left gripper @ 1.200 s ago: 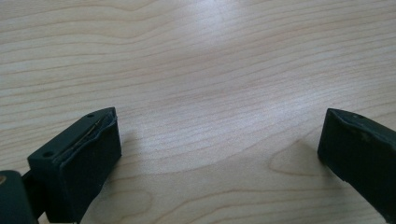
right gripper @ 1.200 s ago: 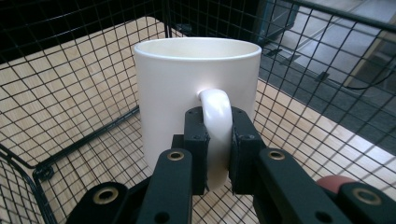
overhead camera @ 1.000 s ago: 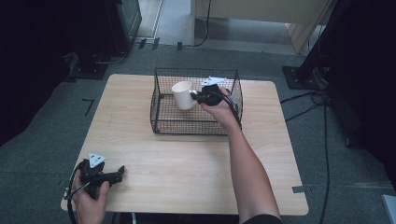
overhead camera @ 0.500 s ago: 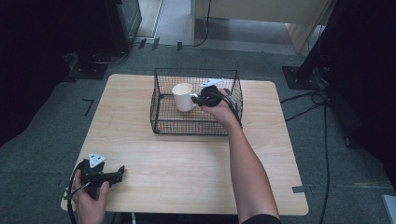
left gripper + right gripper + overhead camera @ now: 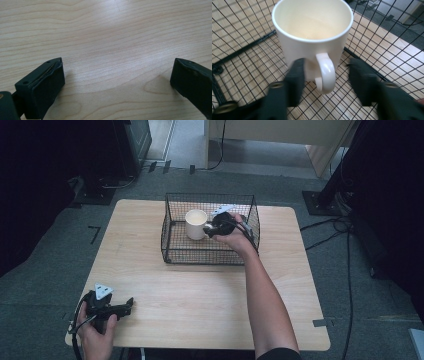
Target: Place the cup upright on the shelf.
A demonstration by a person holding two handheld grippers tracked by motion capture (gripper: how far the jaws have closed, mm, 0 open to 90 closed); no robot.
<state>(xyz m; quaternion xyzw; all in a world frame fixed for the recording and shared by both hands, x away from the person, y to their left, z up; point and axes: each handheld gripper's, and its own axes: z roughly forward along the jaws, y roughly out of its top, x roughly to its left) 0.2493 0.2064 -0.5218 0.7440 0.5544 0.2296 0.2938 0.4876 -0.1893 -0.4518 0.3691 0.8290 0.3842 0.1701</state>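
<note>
A cream mug [image 5: 196,224] stands upright on the mesh floor of a black wire basket [image 5: 210,256] at the table's far middle. My right gripper [image 5: 207,227] reaches into the basket from the right. In the right gripper view the mug [image 5: 312,32] turns its handle [image 5: 325,72] toward me, between the jaws of my right gripper [image 5: 328,67]. Those jaws have just been opening and stand apart from the handle on both sides. My left gripper [image 5: 129,304] rests at the table's front left corner. Its jaws are open over bare wood [image 5: 117,80].
The wooden table [image 5: 200,300] has free room in front of the basket and to both sides. The basket's wire walls [image 5: 387,37] close around the mug and my right gripper. Cables [image 5: 345,225] lie on the floor to the right of the table.
The mug and my right gripper sit very slightly lower in the basket than a second ago. The left hand and its gripper have not moved.
</note>
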